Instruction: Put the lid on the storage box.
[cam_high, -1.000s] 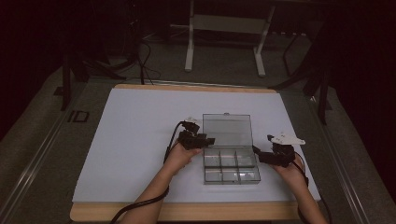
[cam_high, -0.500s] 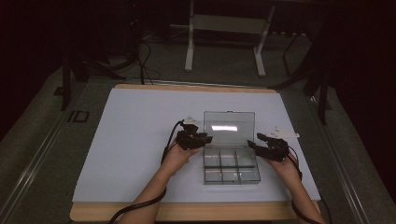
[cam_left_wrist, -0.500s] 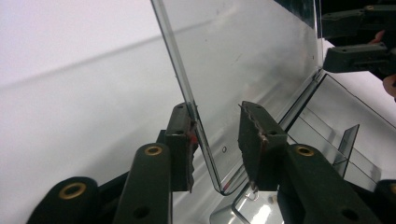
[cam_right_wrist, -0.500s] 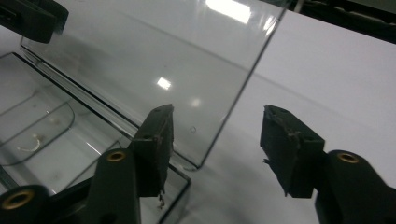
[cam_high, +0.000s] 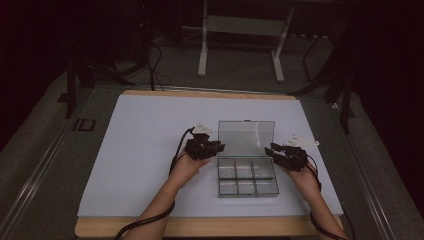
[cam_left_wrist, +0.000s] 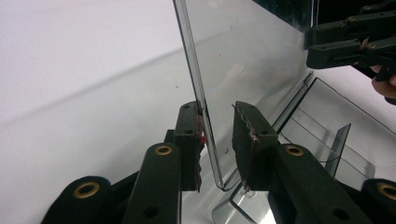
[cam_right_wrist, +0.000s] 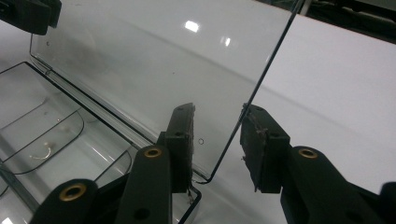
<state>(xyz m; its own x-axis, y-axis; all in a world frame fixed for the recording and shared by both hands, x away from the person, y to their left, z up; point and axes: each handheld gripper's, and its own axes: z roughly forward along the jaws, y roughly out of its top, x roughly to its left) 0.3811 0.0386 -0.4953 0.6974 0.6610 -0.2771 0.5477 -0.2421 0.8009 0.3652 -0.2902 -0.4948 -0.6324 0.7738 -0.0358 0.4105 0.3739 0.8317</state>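
White table (cam_high: 140, 165) in a dark room; a clear box (cam_high: 247, 176) stands open between two hand-held claws.

The box base, divided into compartments, lies near the table's front edge, its lid (cam_high: 246, 137) raised upright at the far side; the left claw (cam_high: 211, 147) sits at the lid's left edge, its jaws apart with the edge (cam_left_wrist: 201, 100) between them, the left pad touching or almost touching it, the right pad clear; the right claw (cam_high: 278, 151) sits at the lid's right edge, its jaws also apart and straddling that edge (cam_right_wrist: 254, 95) without contact; beyond each claw's jaws the lid rises as a transparent sheet; the base lies below and inward of both claws; in the right claw's view a small pale item (cam_right_wrist: 42, 152) rests in one compartment.
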